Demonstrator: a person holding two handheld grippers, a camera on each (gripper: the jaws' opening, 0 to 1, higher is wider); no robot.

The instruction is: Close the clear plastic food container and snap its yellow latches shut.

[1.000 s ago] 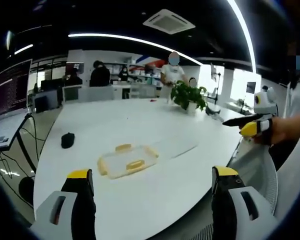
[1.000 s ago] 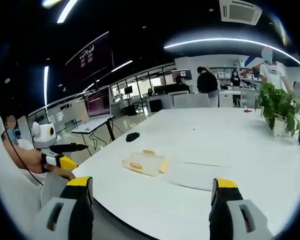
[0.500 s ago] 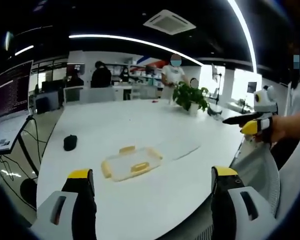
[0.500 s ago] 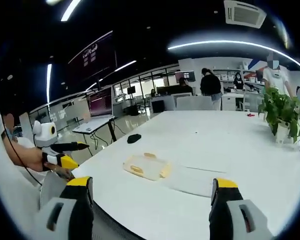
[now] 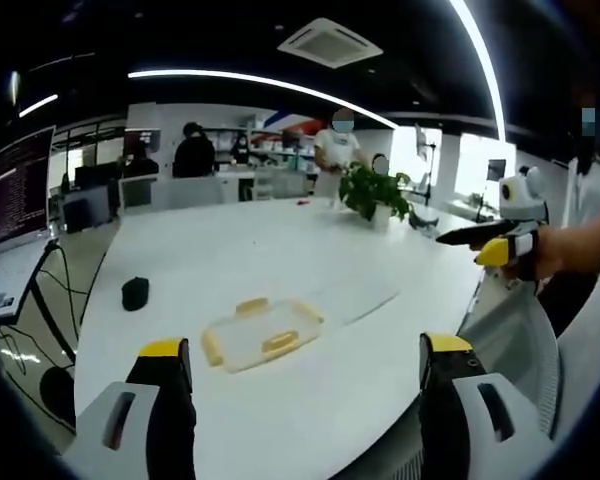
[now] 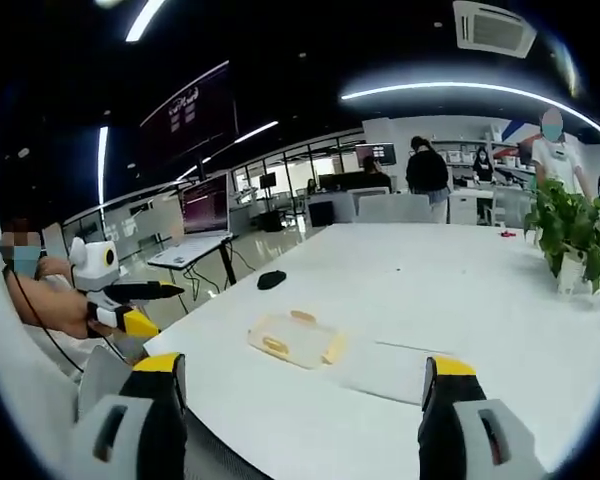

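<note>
Your left gripper (image 5: pixel 305 365) and right gripper (image 6: pixel 305 380) both stand wide open with nothing between the jaws, each hanging short of the white table (image 5: pixel 280 250). The clear plastic food container (image 5: pixel 260 333) lies flat on that table ahead of you, well apart from both tools, its yellow latches (image 5: pixel 278 342) showing at the rim. Farther off sit a dark mouse (image 5: pixel 135 293), a potted plant (image 5: pixel 373 192), and people standing at the desks behind.

container (image 5: pixel 263 335) on white table (image 5: pixel 310 260) | L gripper (image 5: pixel 305 362) fingers apart, clear of it | latches prob. unsnapped
</note>
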